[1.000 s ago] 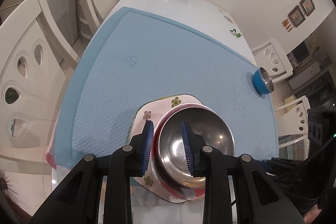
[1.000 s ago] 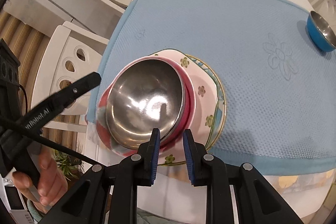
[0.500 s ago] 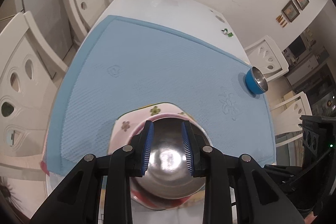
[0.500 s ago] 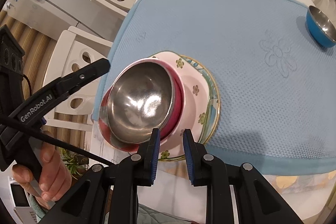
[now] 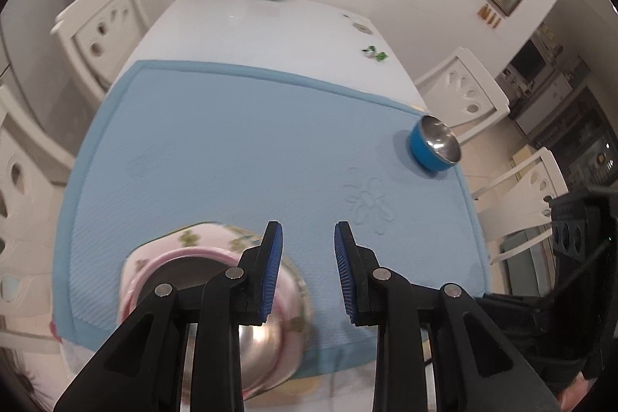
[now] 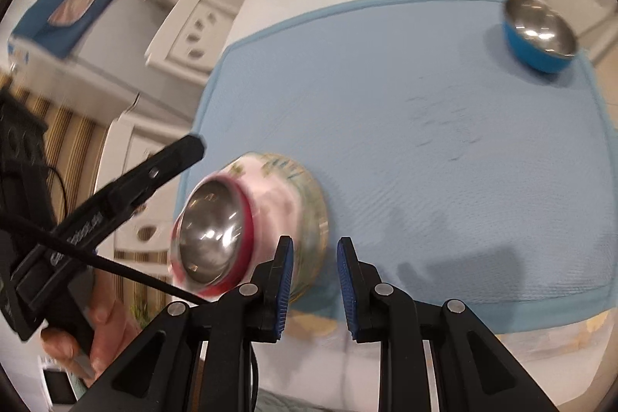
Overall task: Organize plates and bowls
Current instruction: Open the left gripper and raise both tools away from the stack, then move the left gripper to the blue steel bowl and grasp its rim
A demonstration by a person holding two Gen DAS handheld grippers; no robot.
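**Mara:** Left wrist view first. What do you see of the left gripper (image 5: 307, 267)?

**Jon:** Its blue pads stand a little apart with only the blue mat (image 5: 239, 141) showing between them. Nothing is gripped.

**Mara:** And the stack?

**Jon:** Low and left, at the mat's near corner: a steel bowl with a pink outside (image 5: 258, 338) sits in a pink flowered plate (image 5: 189, 242), which lies on a green-rimmed plate (image 6: 318, 215). The gripper's left finger overlaps the stack, though the blur leaves contact unclear; probably it is above it.

**Mara:** Right wrist view?

**Jon:** The right gripper (image 6: 314, 290) has just been opening slightly; its jaws are narrowly parted, empty, over mat just right of the stack. The other gripper's black finger reaches in from the left, a hand (image 6: 98, 338) below it.

**Mara:** Anything else for the task?

**Jon:** A blue bowl (image 5: 434, 147) with a steel inside, upright at the mat's far right corner, well apart from the stack.
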